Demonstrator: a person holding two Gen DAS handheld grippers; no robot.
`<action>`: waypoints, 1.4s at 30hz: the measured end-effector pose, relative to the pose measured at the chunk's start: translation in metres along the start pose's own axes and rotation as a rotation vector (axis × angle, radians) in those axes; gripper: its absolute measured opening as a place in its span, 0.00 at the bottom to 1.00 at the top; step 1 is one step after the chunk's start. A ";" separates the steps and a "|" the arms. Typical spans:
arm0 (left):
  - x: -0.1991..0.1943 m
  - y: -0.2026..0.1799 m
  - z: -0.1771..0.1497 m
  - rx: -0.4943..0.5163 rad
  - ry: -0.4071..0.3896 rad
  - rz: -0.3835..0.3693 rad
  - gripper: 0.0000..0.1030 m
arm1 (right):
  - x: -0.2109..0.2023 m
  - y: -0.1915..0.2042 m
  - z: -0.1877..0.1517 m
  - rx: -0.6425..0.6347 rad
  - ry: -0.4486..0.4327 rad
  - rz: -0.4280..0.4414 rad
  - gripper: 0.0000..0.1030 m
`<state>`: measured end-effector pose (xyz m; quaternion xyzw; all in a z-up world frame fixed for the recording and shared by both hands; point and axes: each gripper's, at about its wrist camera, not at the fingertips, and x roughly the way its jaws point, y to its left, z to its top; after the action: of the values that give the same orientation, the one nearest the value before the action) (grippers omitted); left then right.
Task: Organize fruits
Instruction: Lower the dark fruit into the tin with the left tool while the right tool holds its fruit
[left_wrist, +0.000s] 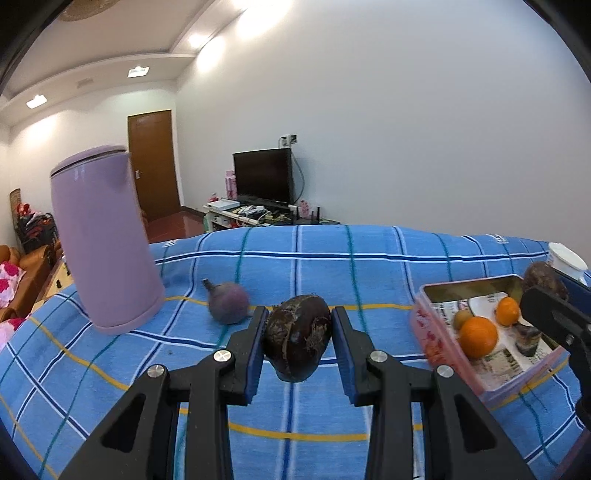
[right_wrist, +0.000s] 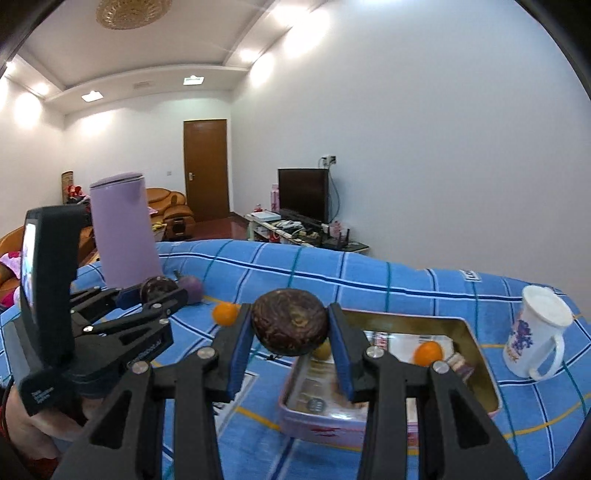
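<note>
Gripping 2 dark, round, firm-looking fruits: left tongs (left_wrist: 298, 338) clench one (left_wrist: 297, 336) above the table; right tongs (right_wrist: 289, 334) clench another (right_wrist: 290, 321) over the tin (right_wrist: 476, 354). Rough skins favour mid-body holds.

Your right gripper (right_wrist: 290, 328) squeezes a round brown fruit (right_wrist: 290, 326) and holds it up over the near end of the pink tin box (right_wrist: 476, 347). A small orange (right_wrist: 427, 353) sits inside the box, and another orange (right_wrist: 225, 314) lies on the blue checked cloth (right_wrist: 369, 280). Your left gripper (right_wrist: 157, 291) holds a dark fruit (right_wrist: 158, 288) near the tall purple can (right_wrist: 123, 236)
</note>
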<state>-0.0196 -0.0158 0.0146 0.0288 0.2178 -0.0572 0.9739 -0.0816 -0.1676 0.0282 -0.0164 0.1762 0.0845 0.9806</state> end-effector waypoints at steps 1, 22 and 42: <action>-0.001 -0.006 0.000 0.008 -0.001 -0.007 0.36 | -0.002 -0.003 0.000 0.003 -0.001 -0.010 0.41; -0.002 -0.087 0.019 0.075 -0.049 -0.125 0.35 | -0.019 -0.083 0.001 0.099 -0.035 -0.168 0.41; 0.028 -0.162 0.024 0.101 0.021 -0.231 0.36 | -0.021 -0.139 -0.001 0.215 -0.013 -0.268 0.41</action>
<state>-0.0045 -0.1816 0.0196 0.0531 0.2266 -0.1796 0.9558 -0.0778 -0.3075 0.0353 0.0659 0.1740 -0.0665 0.9803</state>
